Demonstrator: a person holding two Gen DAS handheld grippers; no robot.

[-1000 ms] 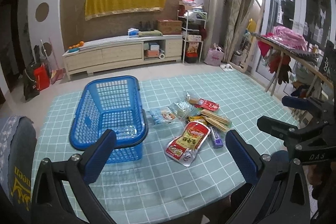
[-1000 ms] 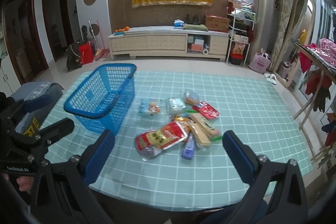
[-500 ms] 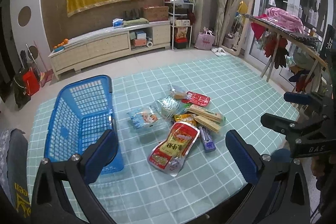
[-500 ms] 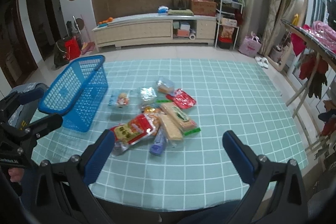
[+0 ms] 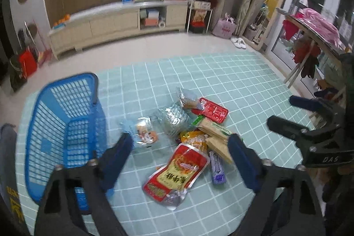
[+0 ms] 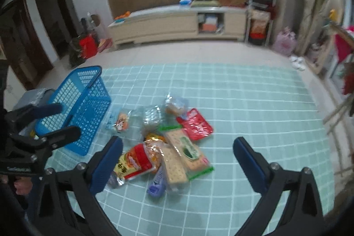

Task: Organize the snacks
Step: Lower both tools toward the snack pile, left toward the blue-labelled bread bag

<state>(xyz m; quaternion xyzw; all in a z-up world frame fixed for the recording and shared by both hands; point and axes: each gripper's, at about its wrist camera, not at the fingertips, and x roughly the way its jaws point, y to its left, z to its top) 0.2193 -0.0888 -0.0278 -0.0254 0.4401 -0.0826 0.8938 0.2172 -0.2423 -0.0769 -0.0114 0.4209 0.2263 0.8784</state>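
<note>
Where cloth lies checked, basket latticed.

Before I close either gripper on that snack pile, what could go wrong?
The packets overlap: the red-and-yellow pouch lies against the cracker packs and the purple bar, so one pinch may drag neighbours. Both the left gripper and right gripper aim at the same heap and could collide.
</note>
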